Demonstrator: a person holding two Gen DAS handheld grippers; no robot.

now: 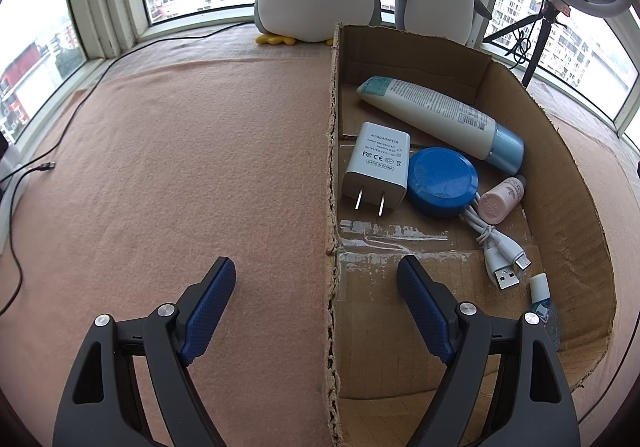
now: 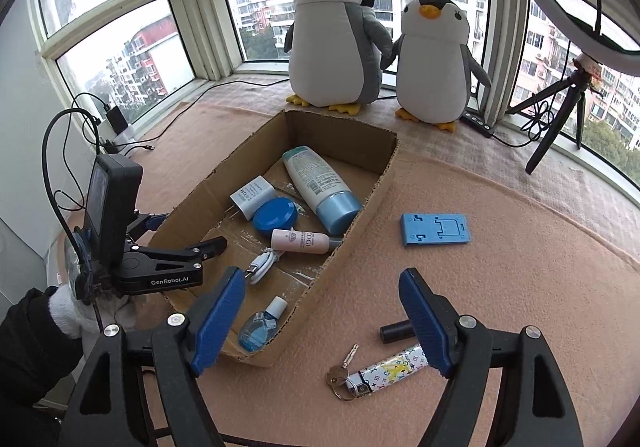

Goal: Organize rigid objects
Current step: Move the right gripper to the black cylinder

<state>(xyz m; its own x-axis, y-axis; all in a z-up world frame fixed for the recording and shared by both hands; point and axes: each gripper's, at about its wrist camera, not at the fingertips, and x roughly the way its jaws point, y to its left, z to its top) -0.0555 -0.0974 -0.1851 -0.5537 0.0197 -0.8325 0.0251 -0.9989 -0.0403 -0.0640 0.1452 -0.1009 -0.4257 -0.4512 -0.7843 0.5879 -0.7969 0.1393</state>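
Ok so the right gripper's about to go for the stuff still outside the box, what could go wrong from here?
1. The black cylinder lies on its side by the right gripper; a nudge could roll it away.
2. The keys hang loose from the keychain and could snag on the box wall.
3. The box is crowded; a drop could land on the dropper bottle or cable.

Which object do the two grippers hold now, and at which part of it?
Nothing is held. The left gripper is open over the cardboard box wall, and the right gripper is open above the keychain.
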